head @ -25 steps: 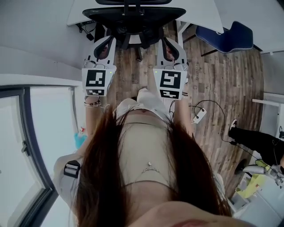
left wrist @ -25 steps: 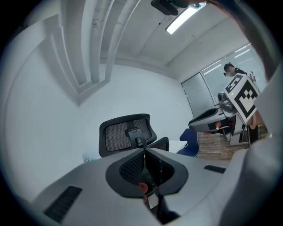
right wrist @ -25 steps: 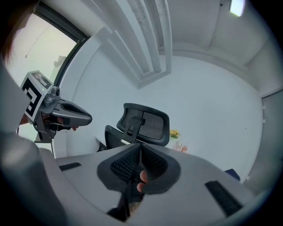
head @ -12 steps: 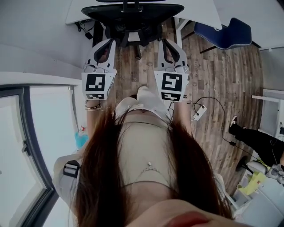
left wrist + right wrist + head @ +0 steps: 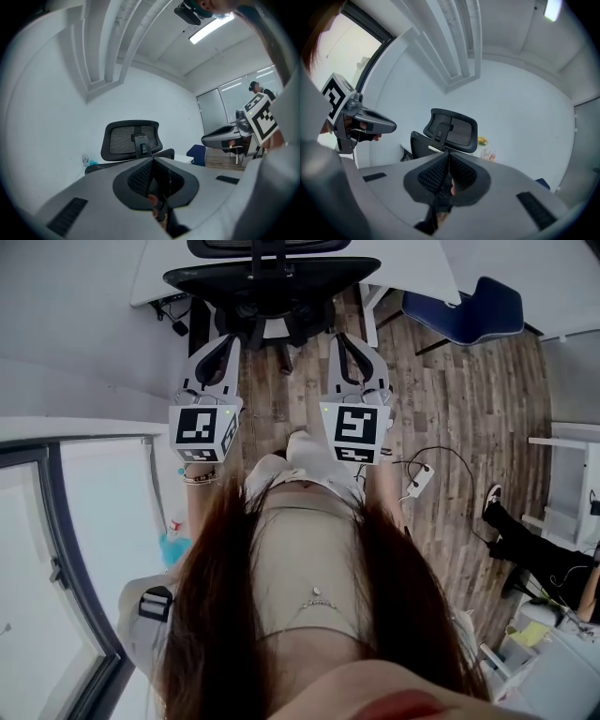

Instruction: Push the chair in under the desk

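Wood-plank floor [image 5: 469, 399], black chair [image 5: 272, 282] stood on it at the white desk [image 5: 412, 268], blue chair [image 5: 464, 310] set to its right, white power strip [image 5: 419, 482] laid on the planks.

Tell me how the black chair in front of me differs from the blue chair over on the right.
The black chair stands straight ahead at the white desk; the blue chair stands off to the right, beside the desk. The black chair has a mesh headrest; the blue chair looks like a plain smooth shell. Both stand on the wood floor.
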The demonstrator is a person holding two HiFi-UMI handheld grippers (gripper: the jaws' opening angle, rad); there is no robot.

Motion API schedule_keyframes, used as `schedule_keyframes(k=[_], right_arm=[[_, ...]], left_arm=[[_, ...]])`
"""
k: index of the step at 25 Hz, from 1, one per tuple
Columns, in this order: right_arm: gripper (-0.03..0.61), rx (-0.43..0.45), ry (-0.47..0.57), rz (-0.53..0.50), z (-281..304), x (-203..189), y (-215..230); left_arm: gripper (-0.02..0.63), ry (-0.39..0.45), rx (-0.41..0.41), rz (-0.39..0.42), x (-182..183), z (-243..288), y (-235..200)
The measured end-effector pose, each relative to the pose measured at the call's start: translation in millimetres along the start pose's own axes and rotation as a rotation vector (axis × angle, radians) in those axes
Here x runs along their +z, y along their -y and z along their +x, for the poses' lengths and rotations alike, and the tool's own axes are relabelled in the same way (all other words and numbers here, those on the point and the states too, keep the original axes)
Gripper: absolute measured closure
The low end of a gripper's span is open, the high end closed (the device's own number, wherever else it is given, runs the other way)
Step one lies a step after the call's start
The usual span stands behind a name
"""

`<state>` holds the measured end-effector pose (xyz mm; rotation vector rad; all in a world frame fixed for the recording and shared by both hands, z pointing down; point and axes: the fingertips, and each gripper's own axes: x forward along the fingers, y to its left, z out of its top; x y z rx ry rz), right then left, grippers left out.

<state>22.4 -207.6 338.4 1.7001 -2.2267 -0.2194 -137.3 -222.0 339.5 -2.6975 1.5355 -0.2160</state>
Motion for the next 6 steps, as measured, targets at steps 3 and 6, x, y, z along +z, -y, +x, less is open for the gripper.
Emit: schedule_keyframes(k=[3,6], right_arm=[[0.549,-0.002,-0.004,-0.011,6,0,1],[0.549,-0.003,-0.007,-0.013,13,-2,3]], left_arm=[[0.609,-0.014,0.002,-0.007,-5,7,-6],[0.608,-0.034,-0.005,-0.023,-9,14,-11]])
